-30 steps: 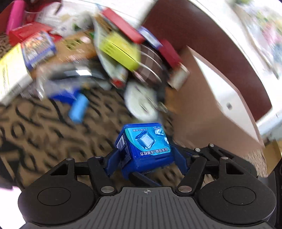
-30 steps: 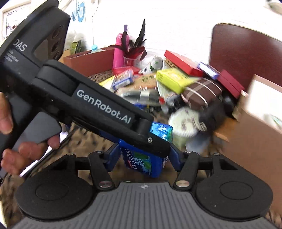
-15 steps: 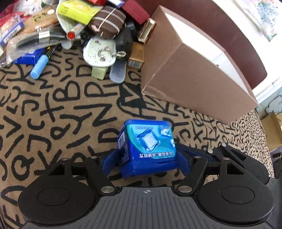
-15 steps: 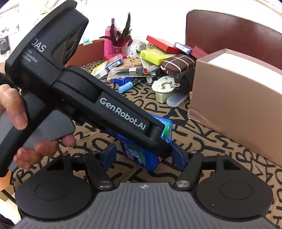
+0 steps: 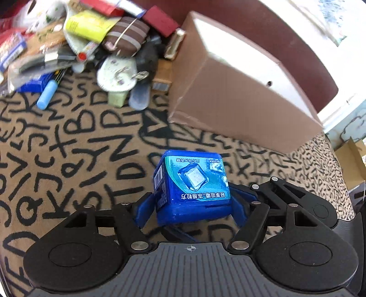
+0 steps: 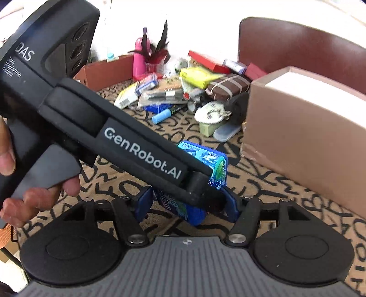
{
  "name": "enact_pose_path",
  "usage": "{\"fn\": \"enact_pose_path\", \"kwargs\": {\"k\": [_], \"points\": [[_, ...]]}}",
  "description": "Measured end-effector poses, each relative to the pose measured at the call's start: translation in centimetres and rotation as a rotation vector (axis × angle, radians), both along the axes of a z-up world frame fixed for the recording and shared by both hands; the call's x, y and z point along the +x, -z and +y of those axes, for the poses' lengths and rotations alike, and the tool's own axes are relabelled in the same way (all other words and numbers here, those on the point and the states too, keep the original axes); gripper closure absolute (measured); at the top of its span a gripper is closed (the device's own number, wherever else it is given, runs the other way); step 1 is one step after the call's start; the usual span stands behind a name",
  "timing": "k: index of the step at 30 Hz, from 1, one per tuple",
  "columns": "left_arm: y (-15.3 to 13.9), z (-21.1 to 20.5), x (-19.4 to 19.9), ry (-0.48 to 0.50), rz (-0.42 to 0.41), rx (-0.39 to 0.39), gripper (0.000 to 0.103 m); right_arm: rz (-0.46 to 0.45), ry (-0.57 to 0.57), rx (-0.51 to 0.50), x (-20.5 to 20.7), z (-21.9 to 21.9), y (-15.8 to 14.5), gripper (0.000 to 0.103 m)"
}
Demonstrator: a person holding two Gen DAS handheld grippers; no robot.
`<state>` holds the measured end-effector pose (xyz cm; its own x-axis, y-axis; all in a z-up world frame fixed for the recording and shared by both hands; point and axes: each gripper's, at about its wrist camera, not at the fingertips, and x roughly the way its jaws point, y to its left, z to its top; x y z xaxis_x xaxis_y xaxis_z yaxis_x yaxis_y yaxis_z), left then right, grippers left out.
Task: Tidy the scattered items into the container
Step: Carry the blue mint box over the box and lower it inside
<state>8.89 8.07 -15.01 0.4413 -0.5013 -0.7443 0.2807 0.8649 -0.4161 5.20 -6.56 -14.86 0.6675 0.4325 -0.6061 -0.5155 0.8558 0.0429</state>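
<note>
My left gripper [image 5: 191,205] is shut on a blue gum box [image 5: 192,182], held above the letter-patterned tablecloth. The brown cardboard container [image 5: 228,100] with a white inside stands just ahead and to the right. In the right wrist view my right gripper [image 6: 186,203] is also shut on the same blue gum box [image 6: 212,162], so both grippers hold it. The body of the left gripper [image 6: 109,128] crosses the right wrist view and hides much of the box. The container [image 6: 304,128] stands to the right there.
A pile of scattered items lies at the far side: a brown striped pouch [image 5: 127,36], a yellow-green box [image 5: 89,26], a round white tag [image 5: 116,74], a light blue tube [image 5: 47,94], red boxes [image 5: 160,18]. A dark red chair back [image 6: 297,41] stands behind the container.
Both grippers have pulled back from the pile with the blue box and now hold it in front of the brown container. The grips have not changed.
</note>
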Motion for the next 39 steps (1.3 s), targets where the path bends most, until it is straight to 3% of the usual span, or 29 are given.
{"fn": "enact_pose_path", "kwargs": {"k": [6, 8, 9, 13, 23, 34, 39], "points": [[-4.5, -2.5, -1.0, 0.011, -0.101, -0.011, 0.032, -0.081, 0.054, 0.051, -1.5, -2.7, -4.5, 0.034], [-6.0, -3.6, -0.7, 0.02, -0.121, -0.018, 0.033, -0.146, 0.066, 0.063, -1.8, -3.7, -6.6, 0.041], [-6.6, -4.1, -0.4, 0.024, -0.127, -0.034, 0.038, -0.169, 0.066, 0.059, -1.7, -4.1, -7.7, 0.043], [-8.9, -5.7, 0.7, 0.015, -0.161, -0.092, 0.032, -0.236, 0.086, -0.001, -0.6, -5.1, -10.3, 0.043], [-13.1, -9.7, 5.2, 0.044, -0.22, -0.108, 0.033, -0.325, 0.141, 0.008, 2.8, -8.7, -13.5, 0.045], [-20.0, -14.4, 13.1, 0.079, -0.313, -0.122, 0.033, -0.417, 0.204, -0.013, 10.3, -11.0, -18.4, 0.044], [-19.6, -17.5, 17.1, 0.119, -0.33, -0.121, 0.033, -0.414, 0.259, -0.011, 13.4, -12.9, -18.4, 0.044]]}}
